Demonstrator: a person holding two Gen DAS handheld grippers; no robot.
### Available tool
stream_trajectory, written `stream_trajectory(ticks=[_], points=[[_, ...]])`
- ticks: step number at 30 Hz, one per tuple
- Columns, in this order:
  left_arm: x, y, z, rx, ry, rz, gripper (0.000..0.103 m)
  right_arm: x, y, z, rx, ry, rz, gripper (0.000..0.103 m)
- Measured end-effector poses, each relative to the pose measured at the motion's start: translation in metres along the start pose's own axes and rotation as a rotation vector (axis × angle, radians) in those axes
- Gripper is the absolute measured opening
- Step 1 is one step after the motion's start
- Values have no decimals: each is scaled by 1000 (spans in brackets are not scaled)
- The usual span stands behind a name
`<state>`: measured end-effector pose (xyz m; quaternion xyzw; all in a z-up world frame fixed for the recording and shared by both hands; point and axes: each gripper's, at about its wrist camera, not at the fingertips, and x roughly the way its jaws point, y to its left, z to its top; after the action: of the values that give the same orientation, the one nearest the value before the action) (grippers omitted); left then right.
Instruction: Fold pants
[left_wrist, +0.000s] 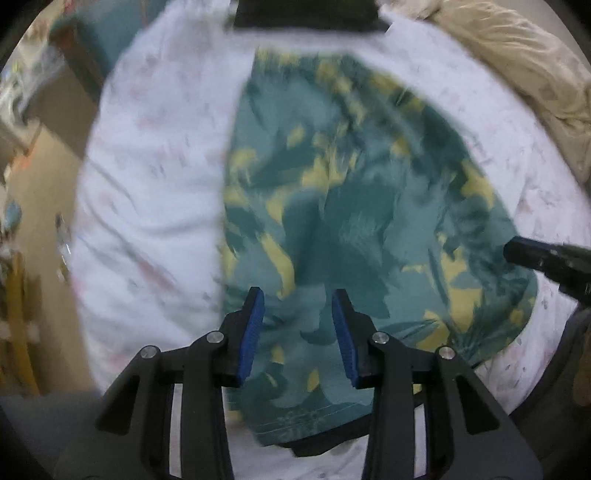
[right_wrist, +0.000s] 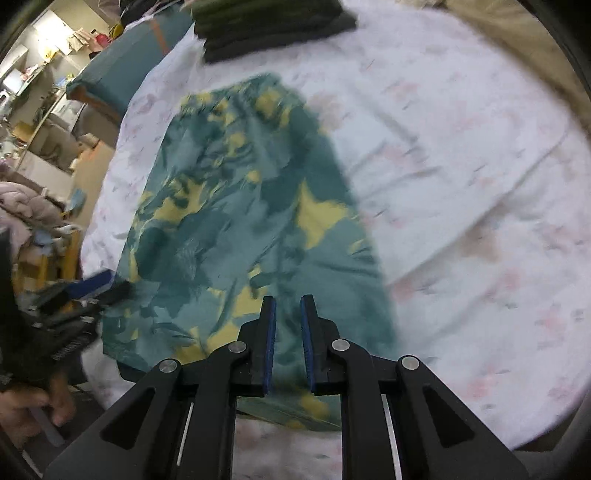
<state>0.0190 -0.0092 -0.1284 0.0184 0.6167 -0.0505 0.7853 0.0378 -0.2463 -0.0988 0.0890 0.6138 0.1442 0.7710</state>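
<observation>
The pants (left_wrist: 351, 206) are teal with a yellow leaf print and lie spread flat on a white flowered bedsheet (left_wrist: 147, 184). They also show in the right wrist view (right_wrist: 236, 221). My left gripper (left_wrist: 298, 295) is open and empty, hovering above the near left end of the pants. My right gripper (right_wrist: 288, 301) is open with a narrower gap and empty, above the near right end of the pants. The right gripper's black tip (left_wrist: 546, 258) shows at the right edge of the left wrist view, and the left gripper (right_wrist: 74, 291) at the left of the right wrist view.
A stack of dark folded clothes (right_wrist: 269, 26) sits at the far end of the bed. A beige blanket (left_wrist: 524, 66) lies along the right side. A teal headboard or chair (right_wrist: 122, 74) and cluttered shelves (right_wrist: 37, 110) stand beyond the bed's left edge.
</observation>
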Motion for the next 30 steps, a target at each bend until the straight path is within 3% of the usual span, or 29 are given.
stream_trajectory(ticks=[2,3,5,7,11,13,14,17,18,21,28,30], points=[[21,5,-5,-15,78,52,34,22,-5,-5,7,71,-64,16],[30,8,-9,-18,119,97,36,33,-17,-9,66,121,-47,12],[35,17,-15,-42,143,88,37,44,-43,-20,182,193,3,11],[29,18,-20,-16,144,99,38,39,-56,-24,217,198,13,8],[19,32,-31,-60,146,98,44,18,-60,-29,209,164,-125,12],[8,39,-31,-110,108,87,45,8,-63,-28,246,124,-92,15],[0,42,-32,-136,79,72,49,-5,-65,-26,262,63,-67,15],[-27,53,-26,-222,-43,20,72,-37,-66,-16,290,-102,12,16],[-35,55,-24,-244,-83,14,79,-45,-66,-14,299,-140,38,22],[-55,63,-14,-273,-170,21,82,-59,-62,-4,306,-219,121,65],[-66,73,49,-253,-195,-32,82,-56,-41,45,181,-216,252,66],[-60,77,72,-237,-182,-39,83,-57,-31,63,111,-207,242,66]])
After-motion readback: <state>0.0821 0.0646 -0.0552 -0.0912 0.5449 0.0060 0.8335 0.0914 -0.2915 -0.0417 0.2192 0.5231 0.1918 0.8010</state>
